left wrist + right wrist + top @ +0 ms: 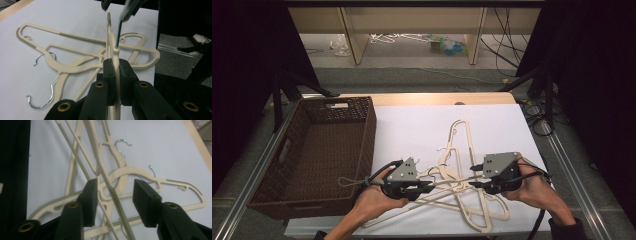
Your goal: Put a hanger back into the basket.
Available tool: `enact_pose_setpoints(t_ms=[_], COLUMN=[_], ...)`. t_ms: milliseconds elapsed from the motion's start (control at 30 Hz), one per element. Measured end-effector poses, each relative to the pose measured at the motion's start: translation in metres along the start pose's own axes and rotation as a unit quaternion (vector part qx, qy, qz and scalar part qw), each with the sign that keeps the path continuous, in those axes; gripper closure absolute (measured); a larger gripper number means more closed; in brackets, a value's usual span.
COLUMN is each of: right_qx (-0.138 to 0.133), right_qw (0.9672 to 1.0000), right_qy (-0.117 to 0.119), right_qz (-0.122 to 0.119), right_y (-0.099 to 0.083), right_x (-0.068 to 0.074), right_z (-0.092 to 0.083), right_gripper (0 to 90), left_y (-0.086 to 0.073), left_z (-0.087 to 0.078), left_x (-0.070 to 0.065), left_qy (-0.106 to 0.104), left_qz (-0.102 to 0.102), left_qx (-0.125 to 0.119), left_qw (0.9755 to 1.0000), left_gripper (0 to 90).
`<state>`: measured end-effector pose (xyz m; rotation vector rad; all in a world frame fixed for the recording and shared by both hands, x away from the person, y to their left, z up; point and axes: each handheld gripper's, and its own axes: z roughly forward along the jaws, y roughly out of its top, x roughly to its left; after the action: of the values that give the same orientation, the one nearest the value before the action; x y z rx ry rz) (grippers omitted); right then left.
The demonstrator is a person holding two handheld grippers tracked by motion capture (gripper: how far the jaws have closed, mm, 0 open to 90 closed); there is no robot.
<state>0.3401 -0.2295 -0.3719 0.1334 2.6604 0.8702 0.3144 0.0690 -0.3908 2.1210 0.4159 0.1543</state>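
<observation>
Furthest to your left stands the dark brown woven wicker basket (pixel 312 150), well apart from the work, its near right corner close beside your left hand (pixel 372 200). Your left tongs (pixel 424 187) point rightward toward the pile of cream plastic coat hangers (pixel 462 170) on the white table sheet (pixel 422 125). In the left gripper view these tongs are pressed together on the raised cream hanger (pixel 115 75): its flat body stands on edge between the two black pads, running straight away from you, with its thin metal hook stem (pixel 118 35) rising just beyond the pads toward your other tool at the top of that view. Below and left of the tongs, the other hangers lie flat on the sheet, crossed over one another, with two silver wire hooks (pixel 46 58) curling out to the left side.

Your right tongs (pixel 477 177) face leftward, tip to tip with the left pair, over the middle of the pile. In the right gripper view their pads are spread, with a clear gap on each side. A ribbed cream bar (pixel 113 195) of a hanger slants through that gap, nearer the left pad and touching neither. Beyond the right pad, another hanger's shoulder (pixel 175 182) stretches off across the sheet.
</observation>
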Motion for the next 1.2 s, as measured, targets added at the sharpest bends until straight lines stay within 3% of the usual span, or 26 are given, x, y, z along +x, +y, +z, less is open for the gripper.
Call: enact_pose_setpoints(t_ms=[100,300,333,400,467,533,567,600,633,700,833,900,933,967,1033,1067,1100,1133,1167,1200], right_qx=[-0.019,-0.047,-0.053,-0.064,-0.062,-0.059,-0.059,-0.061,-0.062,-0.065,-0.049,-0.050,-0.047,-0.048,-0.045,-0.047,-0.044,-0.044,-0.047,-0.047], right_qw=[0.9986,0.9940,0.9926,0.9881,0.9871,0.9829,0.9829,0.9793,0.9784,0.9750,0.9763,0.9766,0.9773,0.9772,0.9776,0.9776,0.9767,0.9767,0.9768,0.9768], right_qy=[-0.022,-0.034,-0.033,-0.035,-0.038,-0.056,-0.056,-0.061,-0.060,-0.062,-0.049,-0.048,-0.040,-0.040,-0.038,-0.041,-0.040,-0.040,-0.042,-0.042], right_qz=[0.043,0.093,0.105,0.135,0.143,0.165,0.165,0.184,0.188,0.203,0.205,0.203,0.203,0.203,0.202,0.201,0.206,0.206,0.205,0.205], right_y=[0.003,0.000,-0.001,-0.006,-0.008,-0.013,-0.013,-0.016,-0.017,-0.021,-0.025,-0.026,-0.027,-0.028,-0.029,-0.030,-0.031,-0.031,-0.032,-0.032], right_x=[-0.001,0.002,0.003,0.006,0.007,0.012,0.012,0.015,0.016,0.019,0.024,0.024,0.026,0.027,0.027,0.027,0.027,0.027,0.027,0.027], right_z=[-0.007,-0.019,-0.021,-0.021,-0.021,-0.021,-0.021,-0.019,-0.018,-0.013,-0.004,-0.003,-0.001,0.000,0.000,0.001,0.000,0.000,0.000,0.000], right_gripper=[47.5,43.4,42.3,39.7,38.9,35.9,35.9,33.9,33.3,30.4,29.8,29.8,29.8,29.8,29.8,29.8,29.8,29.8,29.8,29.8], left_y=[0.002,0.015,0.015,0.023,0.026,0.036,0.036,0.043,0.043,0.057,0.067,0.067,0.067,0.067,0.064,0.061,0.055,0.055,0.047,0.047], left_z=[-0.006,-0.027,-0.027,-0.042,-0.048,-0.067,-0.067,-0.077,-0.077,-0.099,-0.125,-0.130,-0.146,-0.146,-0.160,-0.167,-0.180,-0.180,-0.191,-0.191], left_x=[0.003,0.004,0.004,0.006,0.007,0.009,0.009,0.011,0.011,0.016,0.033,0.037,0.049,0.049,0.060,0.066,0.077,0.077,0.086,0.086], left_qy=[0.004,0.022,0.022,0.033,0.039,0.050,0.050,0.057,0.057,0.069,0.087,0.092,0.115,0.115,0.141,0.154,0.177,0.177,0.195,0.195], left_qz=[-0.009,-0.005,-0.005,-0.001,0.002,0.004,0.004,0.000,0.000,-0.003,-0.011,-0.015,-0.024,-0.024,-0.034,-0.039,-0.042,-0.042,-0.048,-0.048], left_qx=[0.004,-0.001,-0.001,-0.009,-0.014,-0.020,-0.020,-0.030,-0.030,-0.041,-0.063,-0.065,-0.072,-0.072,-0.074,-0.077,-0.079,-0.079,-0.080,-0.080], left_qw=[0.9999,0.9997,0.9997,0.9994,0.9991,0.9985,0.9985,0.9979,0.9979,0.9968,0.9942,0.9935,0.9905,0.9905,0.9867,0.9843,0.9801,0.9801,0.9765,0.9765], left_gripper=[85.1,85.1,85.1,85.1,85.1,85.2,85.2,85.2,85.2,85.2,85.2,85.2,85.2,85.2,85.2,85.2,85.2,85.2,85.2,85.2])
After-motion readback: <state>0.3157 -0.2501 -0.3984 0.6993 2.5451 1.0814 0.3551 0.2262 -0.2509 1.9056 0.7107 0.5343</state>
